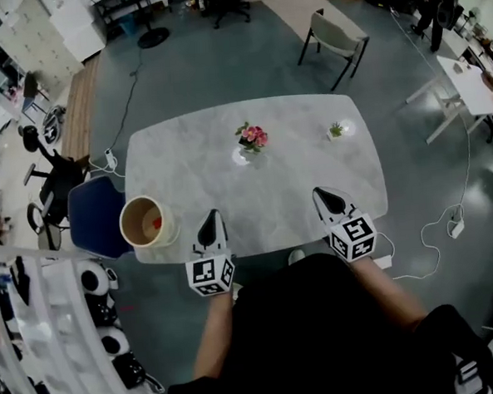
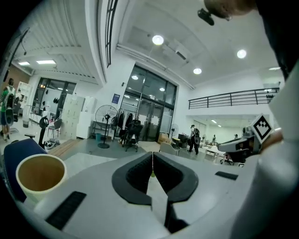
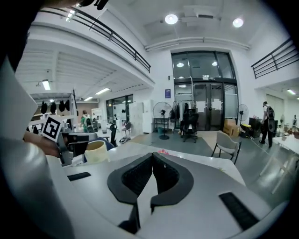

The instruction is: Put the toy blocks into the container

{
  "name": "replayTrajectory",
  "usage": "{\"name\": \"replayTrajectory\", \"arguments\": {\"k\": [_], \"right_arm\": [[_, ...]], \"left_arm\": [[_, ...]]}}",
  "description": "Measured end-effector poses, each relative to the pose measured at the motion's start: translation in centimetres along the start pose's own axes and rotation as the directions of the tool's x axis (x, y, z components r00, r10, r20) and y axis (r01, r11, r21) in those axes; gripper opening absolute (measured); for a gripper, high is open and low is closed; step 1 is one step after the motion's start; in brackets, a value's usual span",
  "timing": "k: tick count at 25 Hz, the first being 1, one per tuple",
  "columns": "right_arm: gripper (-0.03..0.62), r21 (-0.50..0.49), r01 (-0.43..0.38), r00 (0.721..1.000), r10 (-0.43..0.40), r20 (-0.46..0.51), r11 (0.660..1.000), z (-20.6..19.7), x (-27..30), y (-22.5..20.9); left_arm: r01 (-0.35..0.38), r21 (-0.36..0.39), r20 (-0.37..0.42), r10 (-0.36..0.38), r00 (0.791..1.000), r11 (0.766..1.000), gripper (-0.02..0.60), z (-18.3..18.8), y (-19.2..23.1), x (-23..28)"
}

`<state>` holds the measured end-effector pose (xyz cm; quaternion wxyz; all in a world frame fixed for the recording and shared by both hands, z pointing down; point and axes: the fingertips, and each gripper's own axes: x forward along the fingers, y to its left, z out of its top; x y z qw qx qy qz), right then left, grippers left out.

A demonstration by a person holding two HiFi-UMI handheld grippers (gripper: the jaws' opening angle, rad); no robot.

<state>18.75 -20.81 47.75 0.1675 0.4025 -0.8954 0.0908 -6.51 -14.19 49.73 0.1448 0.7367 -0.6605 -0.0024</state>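
A round tan container (image 1: 146,222) stands on the white table (image 1: 187,171) at its front left corner, with a red block (image 1: 156,223) inside. It also shows as a tan cup (image 2: 39,176) at the left of the left gripper view, and small at the left (image 3: 96,151) in the right gripper view. My left gripper (image 1: 211,223) is shut and empty at the table's front edge, right of the container. My right gripper (image 1: 325,197) is shut and empty near the front right edge. Both point across the table, jaws touching tip to tip.
A small pot of pink flowers (image 1: 252,138) stands at the table's middle and a tiny green plant (image 1: 336,130) at the back right. A blue chair (image 1: 94,216) sits left of the table, a beige chair (image 1: 333,35) beyond it. Cables run across the floor.
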Motion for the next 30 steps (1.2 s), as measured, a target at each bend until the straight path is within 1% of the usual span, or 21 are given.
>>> {"name": "replayTrajectory", "arguments": {"k": [3, 7, 13, 15, 18, 22, 27, 30], "right_arm": [[0.0, 0.034, 0.049, 0.998, -0.05, 0.027, 0.998, -0.4, -2.1, -5.0], [-0.002, 0.027, 0.053, 0.997, -0.055, 0.05, 0.998, -1.7, -4.2, -10.5], [-0.002, 0.064, 0.04, 0.998, -0.043, 0.045, 0.997, -3.3, -5.8, -14.8], [0.0, 0.081, 0.041, 0.998, -0.044, 0.038, 0.996, -3.7, -6.3, -16.0], [-0.002, 0.084, 0.041, 0.998, -0.044, 0.034, 0.996, -3.8, -6.2, -16.4], [-0.001, 0.082, 0.019, 0.999, -0.022, 0.042, 0.996, -3.8, -5.6, -15.6], [-0.002, 0.093, 0.008, 0.999, -0.013, 0.044, 0.996, -4.1, -5.5, -14.2], [-0.002, 0.103, 0.015, 0.999, -0.02, 0.045, 0.995, -4.1, -5.2, -13.0]], "left_arm": [[0.02, 0.021, -0.013, -0.02, 1.0, 1.0, 0.006, -0.6, -4.2, 1.7], [0.023, 0.038, -0.027, -0.022, 0.999, 0.999, 0.006, -2.1, -8.8, 3.5], [-0.022, 0.069, -0.033, 0.024, 0.999, 0.997, 0.006, -3.1, -11.6, 4.0], [-0.037, 0.076, -0.05, 0.041, 0.998, 0.996, 0.007, -3.7, -12.6, 4.2], [-0.042, 0.058, -0.071, 0.046, 0.996, 0.997, 0.006, -4.4, -13.3, 4.1], [-0.049, 0.01, -0.08, 0.05, 0.996, 0.999, 0.006, -4.7, -13.3, 4.0], [-0.021, 0.042, -0.077, 0.024, 0.997, 0.999, 0.006, -4.3, -13.9, 4.1], [-0.008, 0.033, -0.073, 0.011, 0.997, 0.999, 0.006, -4.1, -13.3, 3.9]]}}
